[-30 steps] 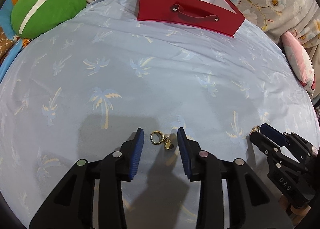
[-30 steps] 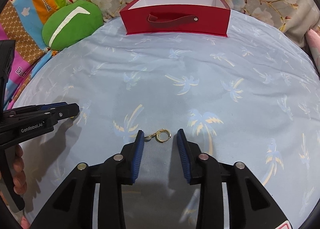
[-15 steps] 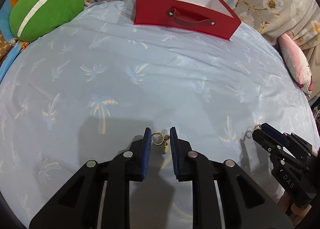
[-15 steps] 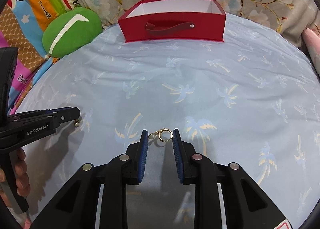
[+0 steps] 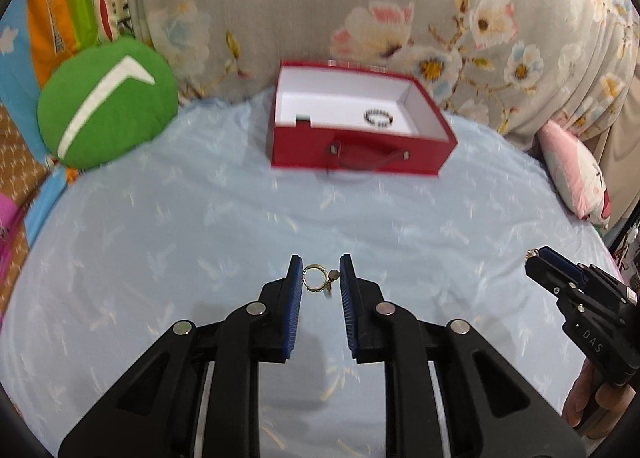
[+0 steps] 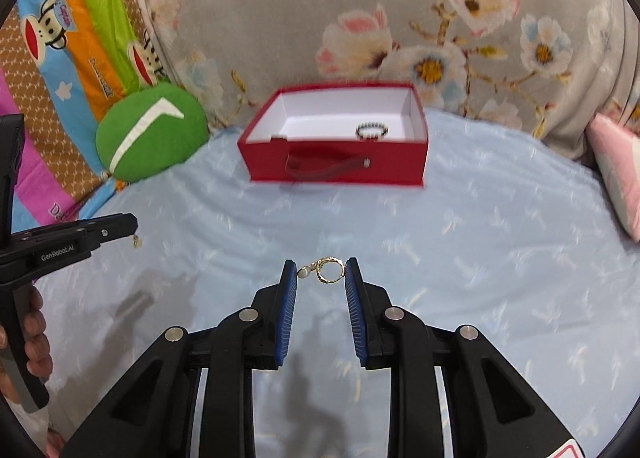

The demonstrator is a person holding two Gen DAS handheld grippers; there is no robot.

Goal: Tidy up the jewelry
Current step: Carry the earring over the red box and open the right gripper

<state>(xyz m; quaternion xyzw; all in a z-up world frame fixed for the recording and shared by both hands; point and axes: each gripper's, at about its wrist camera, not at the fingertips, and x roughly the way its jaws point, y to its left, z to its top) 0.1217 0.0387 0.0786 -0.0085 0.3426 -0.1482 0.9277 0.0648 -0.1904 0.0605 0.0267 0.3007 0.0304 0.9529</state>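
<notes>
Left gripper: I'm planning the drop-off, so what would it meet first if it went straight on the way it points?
Holding a gold earring, the left gripper points roughly at the red box. Nothing shows between but blue bedsheet, so probably the box's front wall; height and depth are unclear.

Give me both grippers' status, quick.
Left gripper: shut on a gold hoop earring, lifted off the bed.
Right gripper: shut on the other gold earring, also lifted.

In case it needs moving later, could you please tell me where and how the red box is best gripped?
Pinch the strap handle on the near wall of the red box, coming from the front: it sags loose between two rivets, while its walls stand far apart.
</notes>
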